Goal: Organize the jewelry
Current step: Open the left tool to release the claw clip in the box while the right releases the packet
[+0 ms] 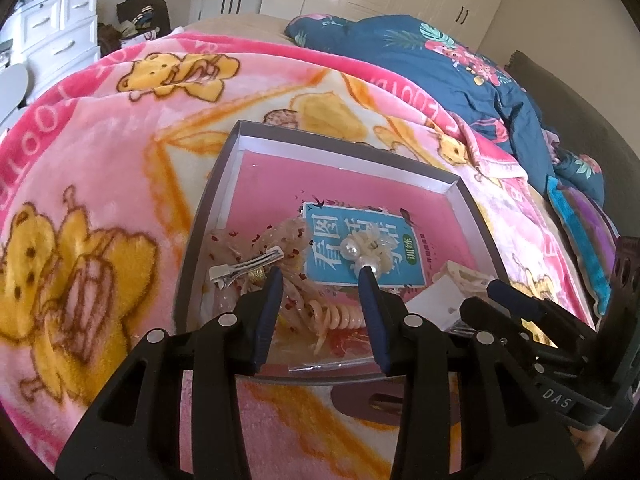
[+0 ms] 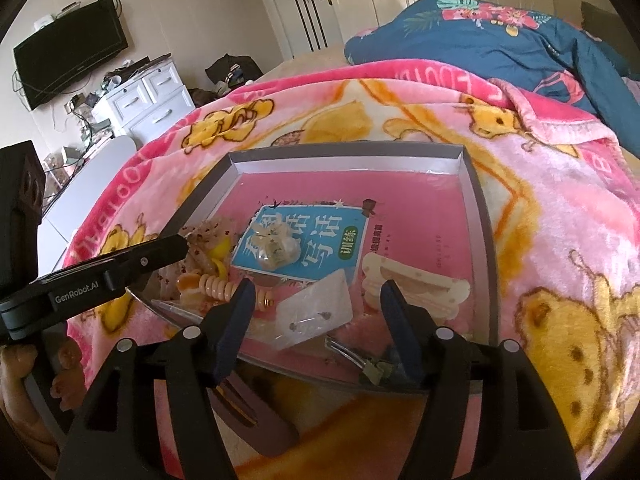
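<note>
A grey box lid [image 1: 224, 160] [image 2: 476, 184] lies on the bed with a pink book inside. In it are a lace bow with a silver clip [image 1: 246, 266], a pearl flower clip [image 1: 366, 252] [image 2: 276, 246], a peach spiral hair tie [image 1: 340, 318] [image 2: 216, 286], a clear earring card [image 2: 320, 312] and a cream claw clip [image 2: 416, 292]. My left gripper [image 1: 322, 272] is open and empty above the spiral tie. My right gripper [image 2: 316, 288] is open and empty above the earring card. The right gripper also shows in the left wrist view [image 1: 504, 292], and the left in the right wrist view [image 2: 120, 268].
The lid sits on a pink bear-print blanket [image 1: 100, 184] [image 2: 560, 240]. A dark brown hair clip [image 1: 372, 402] [image 2: 248, 412] lies on the blanket in front of the lid. A blue floral quilt [image 1: 460, 64] is bunched behind. A white dresser [image 2: 148, 96] stands at the far left.
</note>
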